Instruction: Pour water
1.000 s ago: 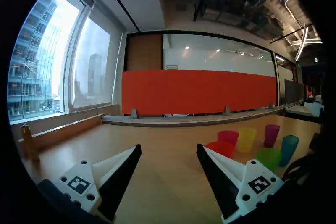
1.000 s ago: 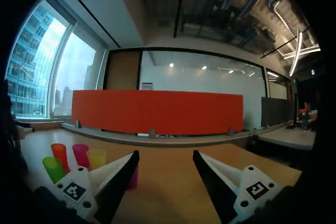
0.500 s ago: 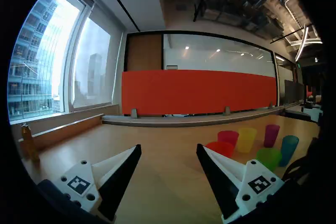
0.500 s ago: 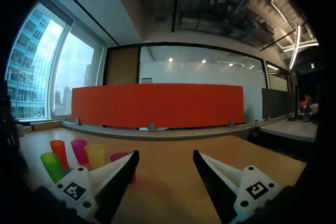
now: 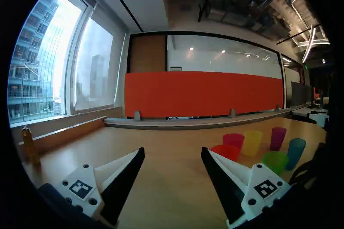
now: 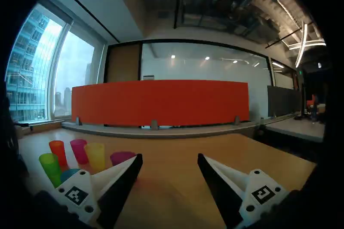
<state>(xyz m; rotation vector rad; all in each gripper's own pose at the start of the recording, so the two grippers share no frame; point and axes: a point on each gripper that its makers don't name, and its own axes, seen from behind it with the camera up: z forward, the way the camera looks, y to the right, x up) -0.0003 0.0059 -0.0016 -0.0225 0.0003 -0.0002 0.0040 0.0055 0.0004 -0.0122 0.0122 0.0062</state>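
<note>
Left gripper: jaws were apart, empty.
Right gripper: jaws were apart, empty.
Danger: crowded cups could tip if bumped.

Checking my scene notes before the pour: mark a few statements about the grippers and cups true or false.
1. The left gripper and right gripper are both open and empty. True.
2. Six cups stand on the table. True.
3. The cups are stacked in one pile. False: they stand separately, close together.
4. The panel behind the table is blue. False: the panel is orange.
</note>
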